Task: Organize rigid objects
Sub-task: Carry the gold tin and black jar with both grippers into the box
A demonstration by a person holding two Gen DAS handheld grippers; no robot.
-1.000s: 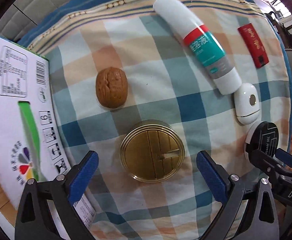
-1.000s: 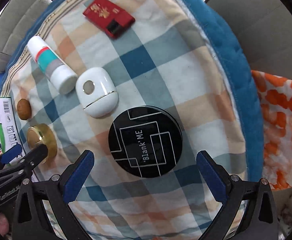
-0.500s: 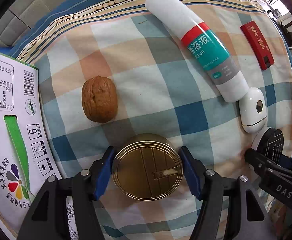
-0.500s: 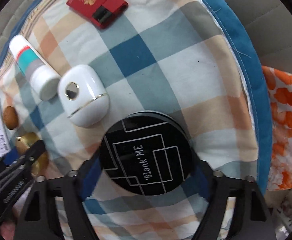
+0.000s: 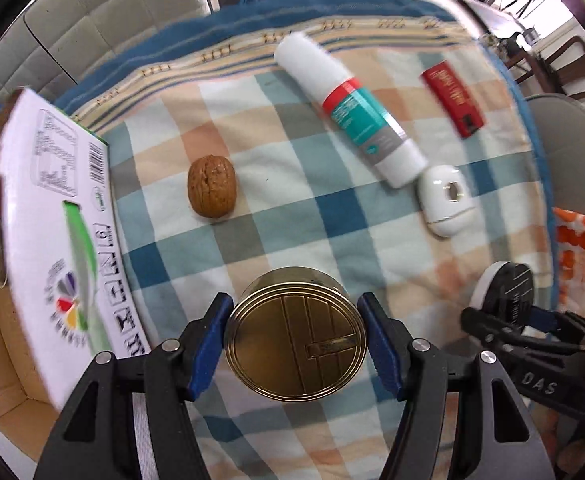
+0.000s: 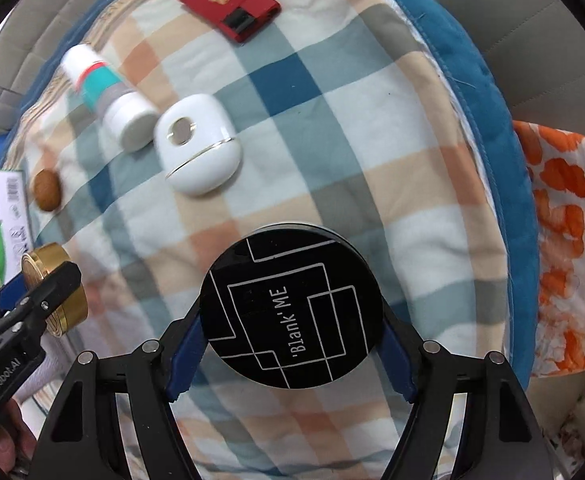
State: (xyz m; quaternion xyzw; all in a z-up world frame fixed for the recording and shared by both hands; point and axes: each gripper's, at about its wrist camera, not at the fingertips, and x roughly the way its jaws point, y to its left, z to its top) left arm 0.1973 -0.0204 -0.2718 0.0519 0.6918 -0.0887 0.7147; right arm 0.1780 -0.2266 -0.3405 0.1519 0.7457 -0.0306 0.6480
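A: Left gripper aimed straight down at the cloth, its blue pads pressed on either side of the round brass-coloured metal tin. Grooved lid, shiny, held clear above the cloth.

B: And the right gripper is tilted steeply downward too. Its jaws are closing, and the flat round black compact with white line art sits between the blue pads, which are pressed to its rim. It looks raised off the fabric, with a white underside showing in the left view.

A: Underneath, a soft checked blanket in blue, peach and white, fleecy, with a teal border.

B: On it, a wrinkled brown walnut beyond the tin. Then a long white plastic tube with a red and teal label, lying diagonal.

A: Its cap end lies just beside a smooth white oval gadget with a metal-ringed hole. Glossy shell.

B: Further back, well apart, a flat red rectangular case.

A: On the left edge, a printed white cardboard box, open, brown inside. A bit of a person's hand shows low in the right view.
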